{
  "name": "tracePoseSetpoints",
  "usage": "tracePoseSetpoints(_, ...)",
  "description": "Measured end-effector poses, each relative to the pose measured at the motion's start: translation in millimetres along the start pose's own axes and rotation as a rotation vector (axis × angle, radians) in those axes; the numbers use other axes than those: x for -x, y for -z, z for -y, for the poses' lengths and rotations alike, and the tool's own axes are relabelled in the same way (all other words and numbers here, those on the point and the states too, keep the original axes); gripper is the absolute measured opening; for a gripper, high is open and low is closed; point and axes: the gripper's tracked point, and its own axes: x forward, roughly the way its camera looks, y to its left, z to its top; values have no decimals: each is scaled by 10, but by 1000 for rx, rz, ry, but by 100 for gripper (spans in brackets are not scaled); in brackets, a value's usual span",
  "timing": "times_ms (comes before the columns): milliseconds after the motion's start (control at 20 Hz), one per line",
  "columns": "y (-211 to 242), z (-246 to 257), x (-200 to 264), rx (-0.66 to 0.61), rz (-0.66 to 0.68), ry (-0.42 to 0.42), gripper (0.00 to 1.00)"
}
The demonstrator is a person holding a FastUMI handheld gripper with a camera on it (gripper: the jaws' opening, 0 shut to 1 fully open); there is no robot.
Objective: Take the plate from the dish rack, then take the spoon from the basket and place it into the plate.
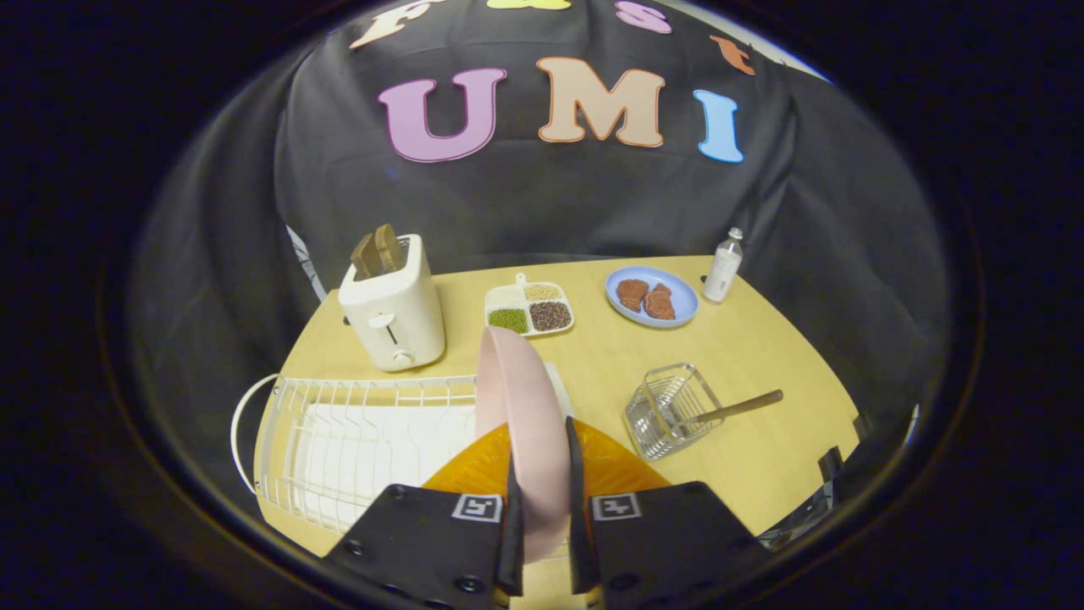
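A pink plate stands on edge between my two fingers, lifted above the right end of the white wire dish rack. My gripper is shut on the plate's rim, one finger on each face. To the right of the fingers, a small wire basket lies tipped on the wooden table, and a wooden-handled spoon pokes out of it toward the right. An orange item lies just behind the plate, low by the fingers.
A white toaster with toast stands beyond the rack. Farther back are a divided tray of grains, a blue plate with brown meat pieces and a small white bottle. The table's right edge curves near the basket.
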Motion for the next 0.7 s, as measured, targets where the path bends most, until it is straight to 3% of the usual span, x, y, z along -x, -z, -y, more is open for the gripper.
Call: tracePoseSetpoints(700,-210,6,177,9,49,-3,23)
